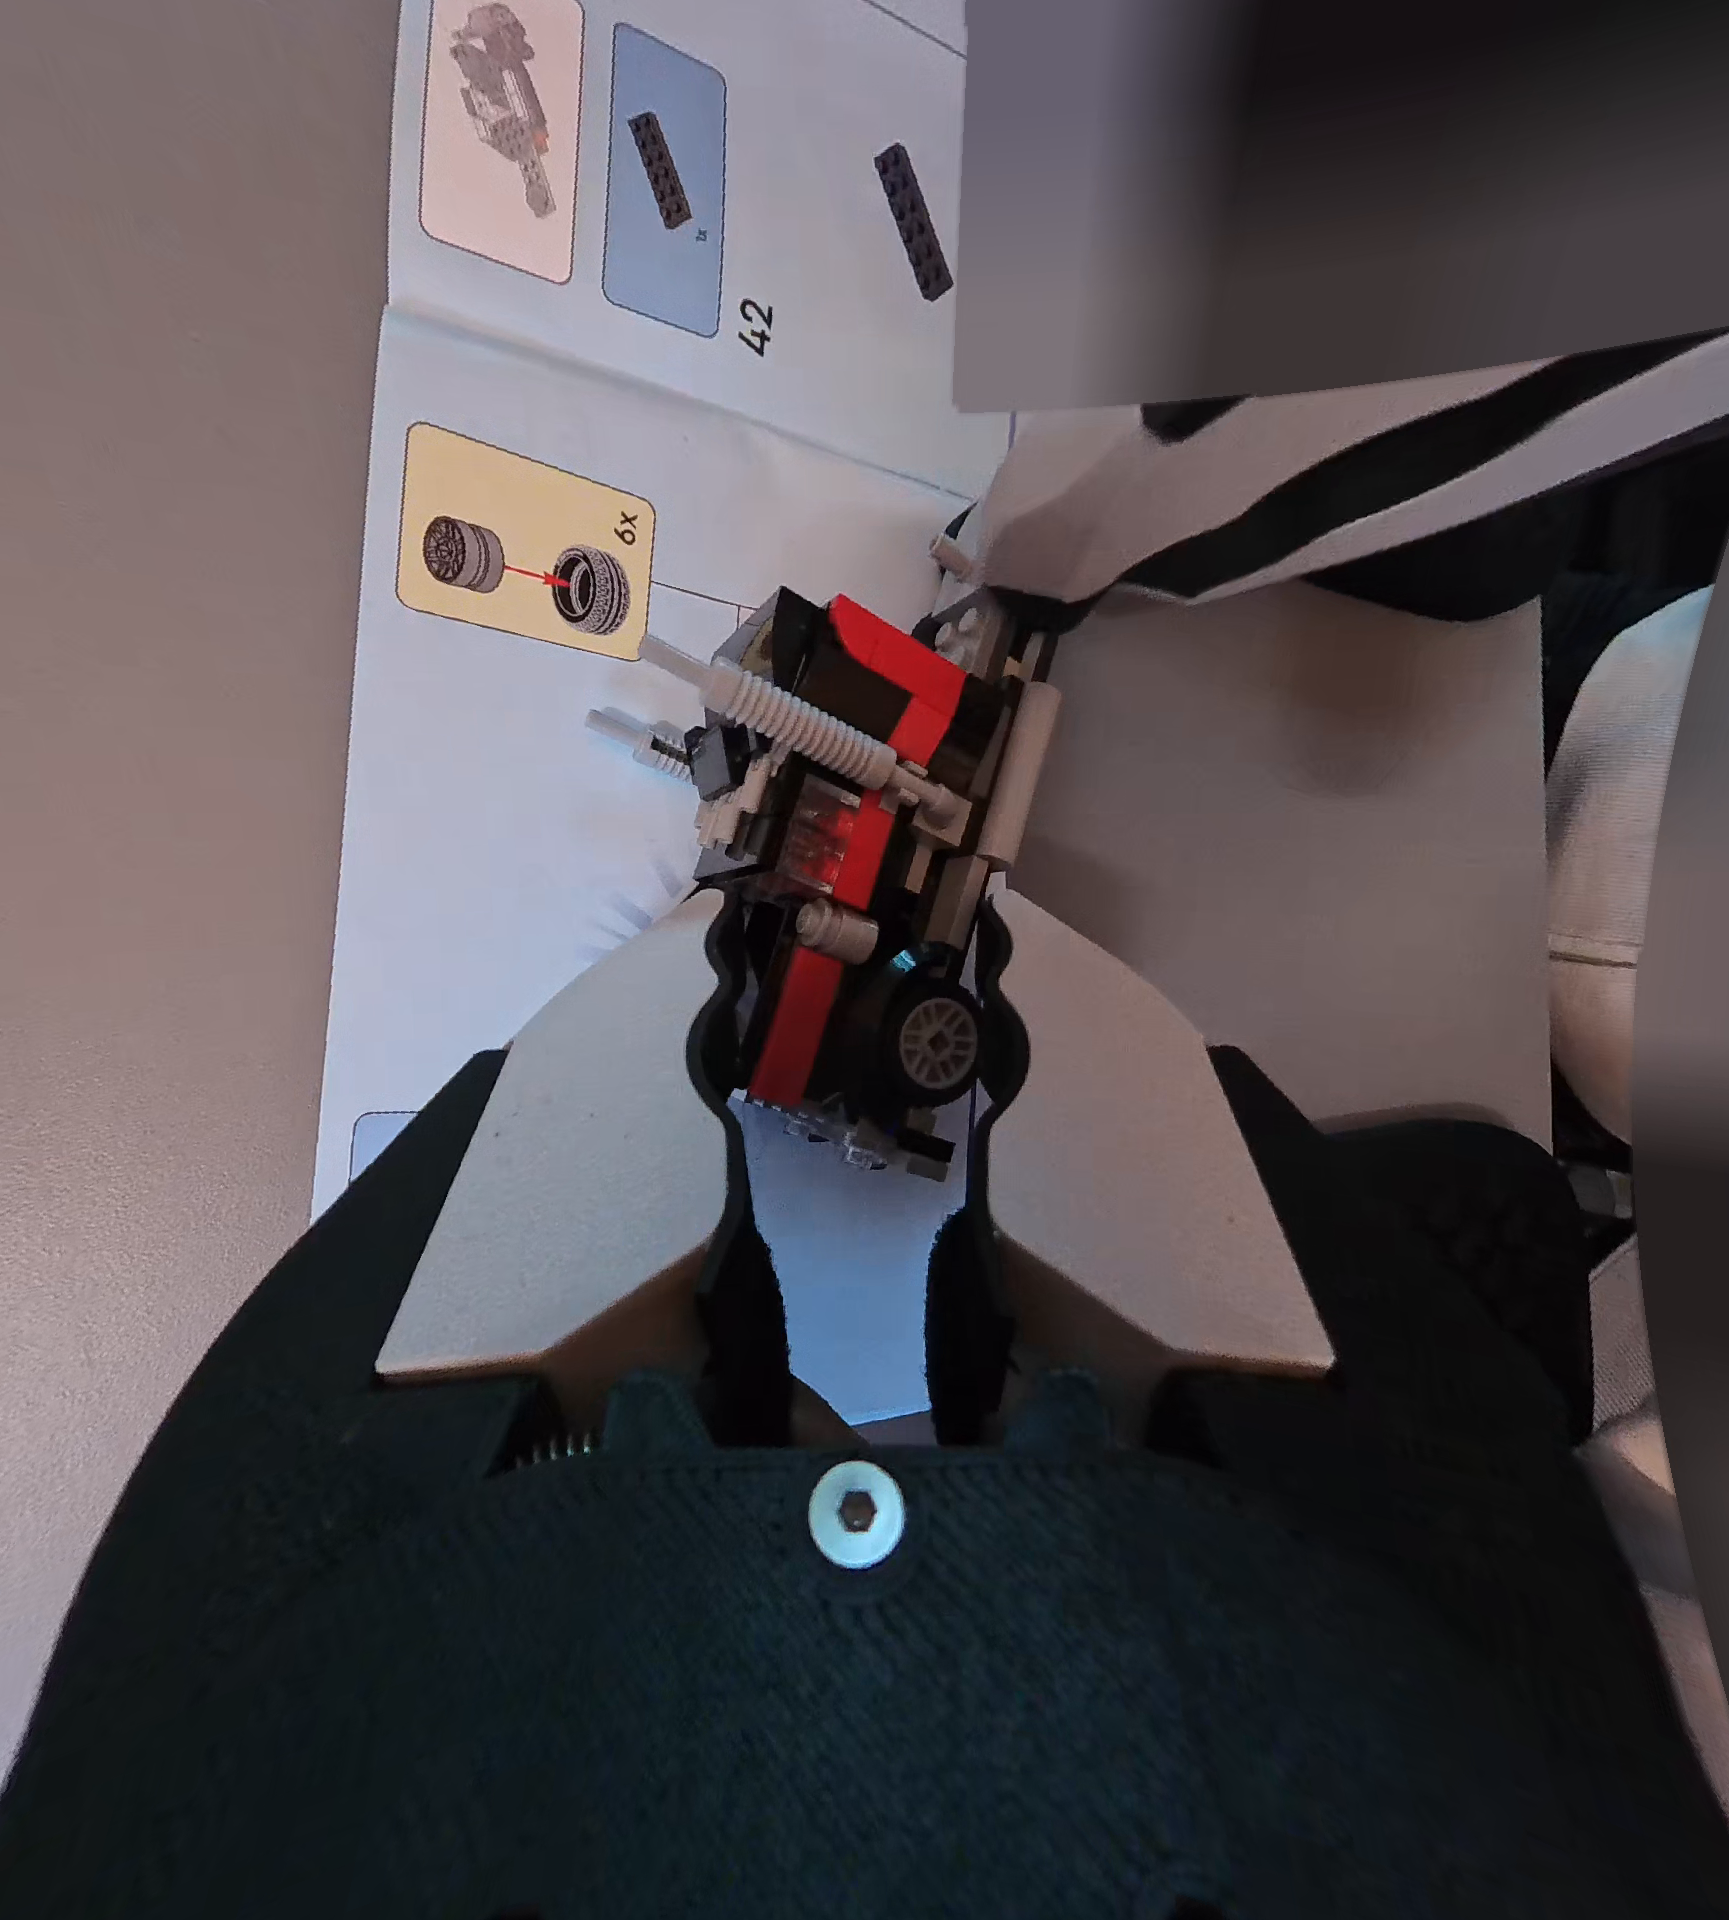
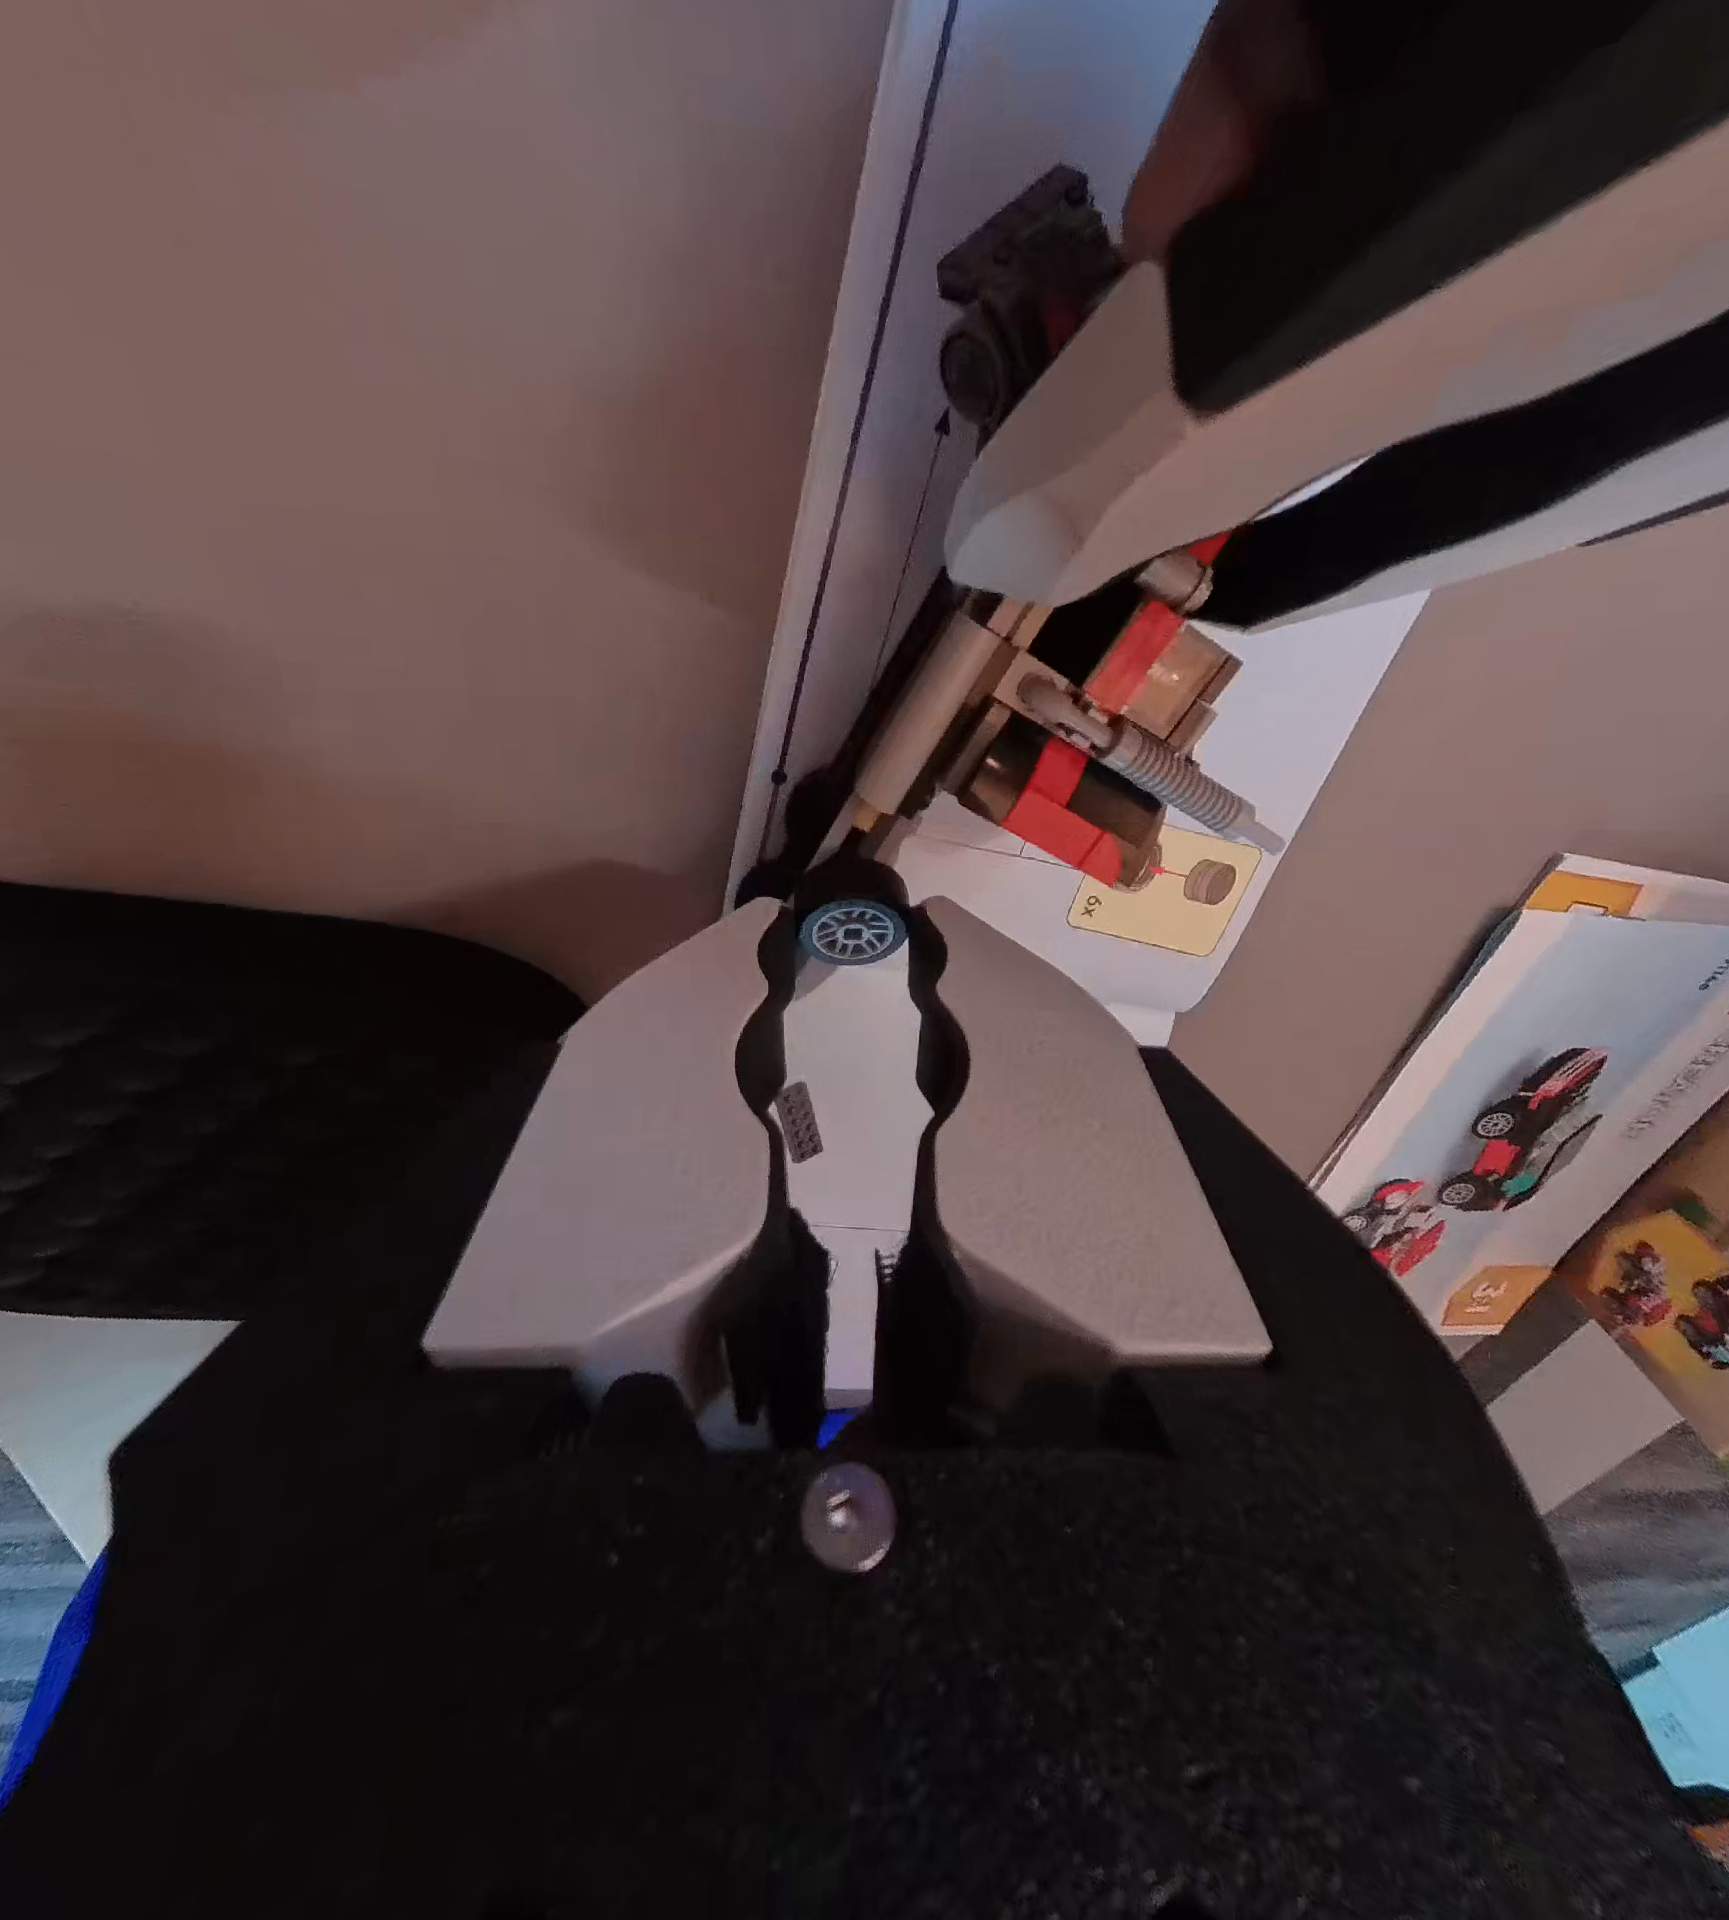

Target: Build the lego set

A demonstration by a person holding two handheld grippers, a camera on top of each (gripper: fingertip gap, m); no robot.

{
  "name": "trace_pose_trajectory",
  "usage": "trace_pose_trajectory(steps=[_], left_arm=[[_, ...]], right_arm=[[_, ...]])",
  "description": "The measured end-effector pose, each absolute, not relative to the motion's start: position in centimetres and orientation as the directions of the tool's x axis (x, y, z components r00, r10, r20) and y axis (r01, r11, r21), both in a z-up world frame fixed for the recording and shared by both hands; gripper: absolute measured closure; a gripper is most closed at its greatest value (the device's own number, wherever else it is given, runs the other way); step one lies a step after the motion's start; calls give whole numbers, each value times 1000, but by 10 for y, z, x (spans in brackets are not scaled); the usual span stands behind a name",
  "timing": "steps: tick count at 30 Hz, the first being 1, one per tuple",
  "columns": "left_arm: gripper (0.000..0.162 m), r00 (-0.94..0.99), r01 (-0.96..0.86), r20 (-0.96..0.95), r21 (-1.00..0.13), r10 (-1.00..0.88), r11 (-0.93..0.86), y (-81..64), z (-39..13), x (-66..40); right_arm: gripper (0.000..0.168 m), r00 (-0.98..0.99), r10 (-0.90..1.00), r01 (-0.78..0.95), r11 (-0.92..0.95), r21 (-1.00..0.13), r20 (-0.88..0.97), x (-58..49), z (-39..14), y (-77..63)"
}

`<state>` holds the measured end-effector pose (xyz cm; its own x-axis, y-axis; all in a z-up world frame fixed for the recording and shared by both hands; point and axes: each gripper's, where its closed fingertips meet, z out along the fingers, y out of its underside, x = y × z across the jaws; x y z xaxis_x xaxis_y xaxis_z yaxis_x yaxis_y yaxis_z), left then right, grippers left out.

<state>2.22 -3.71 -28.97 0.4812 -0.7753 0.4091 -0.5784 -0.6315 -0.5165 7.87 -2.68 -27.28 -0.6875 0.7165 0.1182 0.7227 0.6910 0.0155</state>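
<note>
Left wrist view: left gripper (image 1: 855, 997) around car (image 1: 860, 831).

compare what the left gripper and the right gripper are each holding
The left gripper clamps the red and black car, a large build of many bricks; the right gripper pinches one small wheel at its very tips. The car sits deep between the left fingers, while the wheel only fills the tip gap of the right. Both grippers are shut on their load, above the open instruction booklet.
</note>
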Motion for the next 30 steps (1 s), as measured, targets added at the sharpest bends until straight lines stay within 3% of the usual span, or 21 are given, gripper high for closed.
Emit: trace_pose_trajectory(steps=[30], left_arm=[[119,464,-565,429,-530,-775,-632,-36,-290,25]], right_arm=[[147,-723,687,690,722,41,75,79,-271,-36]])
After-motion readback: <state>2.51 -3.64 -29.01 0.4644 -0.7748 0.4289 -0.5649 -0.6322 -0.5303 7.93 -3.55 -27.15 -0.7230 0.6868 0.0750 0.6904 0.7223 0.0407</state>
